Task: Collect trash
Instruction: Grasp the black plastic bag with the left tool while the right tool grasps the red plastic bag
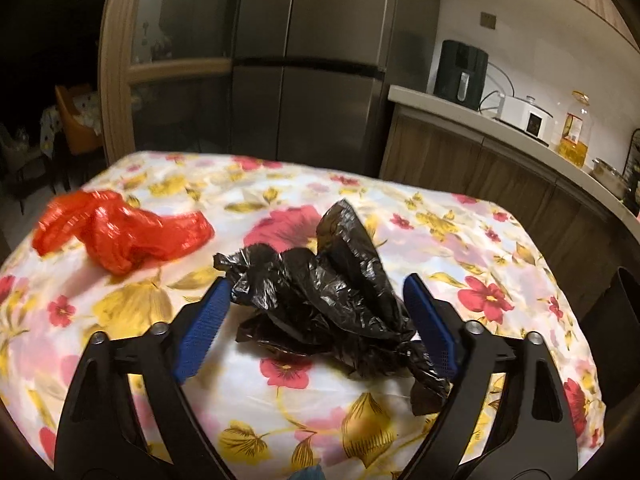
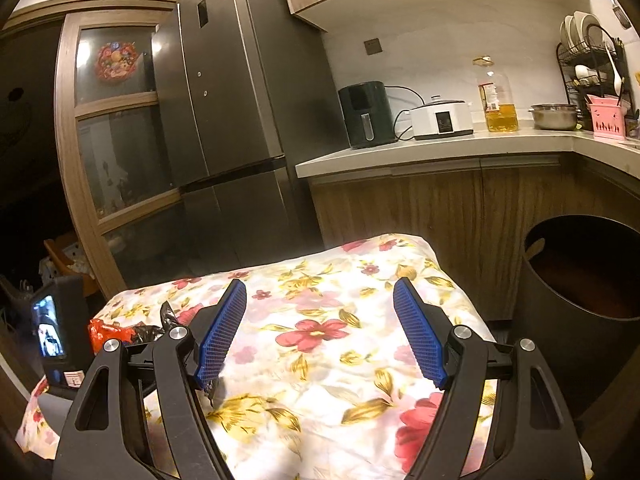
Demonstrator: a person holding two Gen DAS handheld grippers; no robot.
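Left wrist view shows my left gripper (image 1: 316, 312) wide open around the black bag (image 1: 320, 292) on the table (image 1: 500, 240), pads not yet pressing. I should close low on the bunched middle. My right gripper (image 2: 320, 332) is open, empty; the bin (image 2: 580, 280) waits right.

Blk fingers (image 1: 192, 364), blue ribbed pads (image 2: 222, 340), silver screws

We see a crumpled black plastic bag (image 1: 320, 292) on the flower-printed tablecloth (image 1: 472, 240), between the left gripper's (image 1: 316, 292) spread jaws; a crumpled red plastic bag (image 1: 120, 232) lies at ten o'clock, a round dark bin (image 2: 580, 300) beside the table at three
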